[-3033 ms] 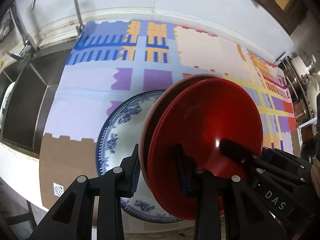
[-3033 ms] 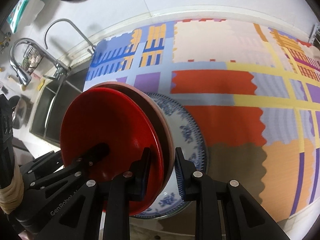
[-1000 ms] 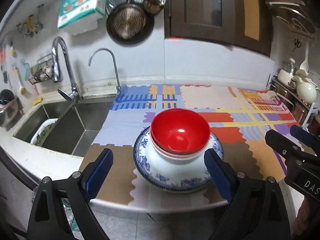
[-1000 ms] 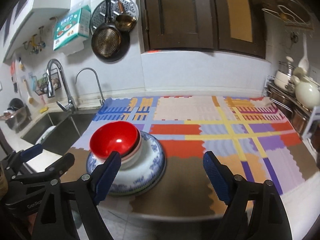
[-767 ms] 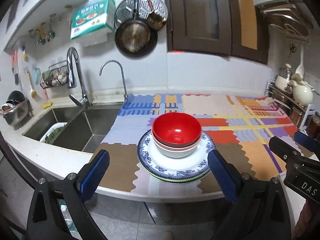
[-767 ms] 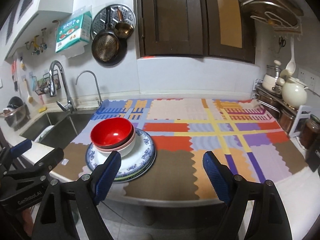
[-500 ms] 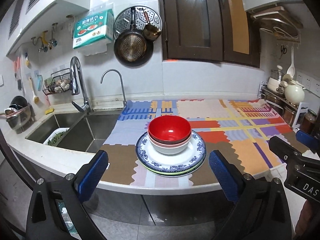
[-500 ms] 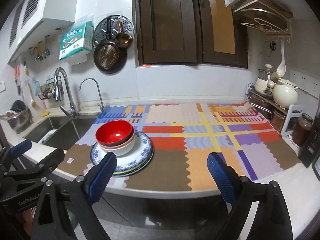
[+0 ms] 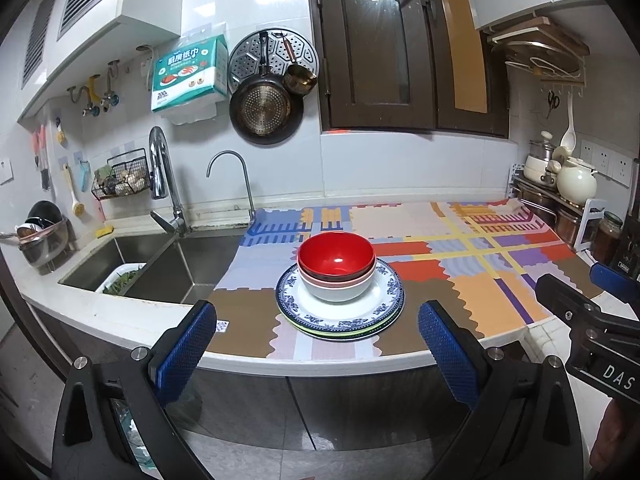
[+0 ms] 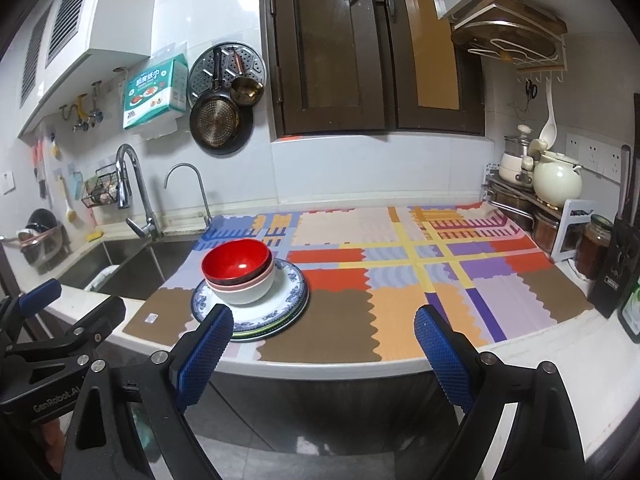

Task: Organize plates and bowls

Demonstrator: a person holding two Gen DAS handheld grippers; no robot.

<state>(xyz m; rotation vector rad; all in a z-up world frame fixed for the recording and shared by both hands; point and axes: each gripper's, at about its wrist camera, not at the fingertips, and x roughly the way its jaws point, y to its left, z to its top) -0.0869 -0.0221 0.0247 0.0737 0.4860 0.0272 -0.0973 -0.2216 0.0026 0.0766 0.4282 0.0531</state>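
A red bowl (image 9: 336, 258) (image 10: 235, 263) is nested in a pink bowl and a white bowl (image 9: 338, 290) (image 10: 248, 294). The bowls stand on a stack of plates topped by a blue-and-white plate (image 9: 340, 312) (image 10: 290, 286), near the front edge of the patterned mat (image 9: 460, 256) (image 10: 400, 264). My left gripper (image 9: 320, 354) is open, well back from the counter and empty. My right gripper (image 10: 322, 354) is open too, off the counter's front edge, with the stack to its left. Each gripper shows at the edge of the other's view.
A steel sink (image 9: 160, 260) with two taps lies left of the mat. A rack with pots and a cream kettle (image 10: 556, 180), jars (image 10: 596, 244) and a knife block (image 10: 618, 264) crowd the right end. Pans hang on the back wall, below dark cabinet doors.
Three seconds ago both grippers were shut on the red bowl over the plate. They let go, opened wide and pulled back and up from the counter; the bowls now rest on the plates.
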